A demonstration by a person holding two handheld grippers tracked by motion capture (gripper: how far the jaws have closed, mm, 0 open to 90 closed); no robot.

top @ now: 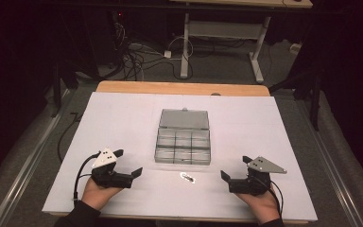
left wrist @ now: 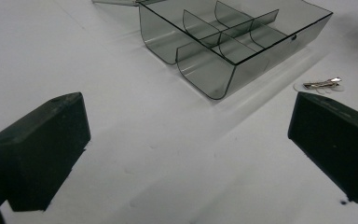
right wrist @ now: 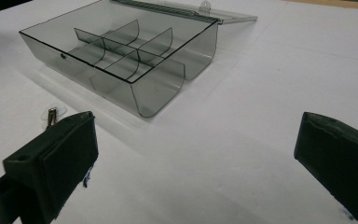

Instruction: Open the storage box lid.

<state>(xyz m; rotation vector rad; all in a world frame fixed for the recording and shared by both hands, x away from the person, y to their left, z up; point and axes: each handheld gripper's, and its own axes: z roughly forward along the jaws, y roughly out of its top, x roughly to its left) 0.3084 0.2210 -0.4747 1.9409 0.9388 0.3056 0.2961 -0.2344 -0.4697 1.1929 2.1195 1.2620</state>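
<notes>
Left gripper (top: 137,172), right gripper (top: 225,177): I am holding both with jaws apart, empty | hair clip (top: 188,178) is lying between them, before open box (top: 183,140) | risk: flat clip slipping, pads scraping sheet.

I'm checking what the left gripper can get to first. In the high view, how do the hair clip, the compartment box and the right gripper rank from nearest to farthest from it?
From the left gripper:
1. Hair clip, lying on the white table to its right, in front of the box.
2. Compartment box, open, farther up the table and to the right.
3. Right gripper, across the table at the right side.
</notes>
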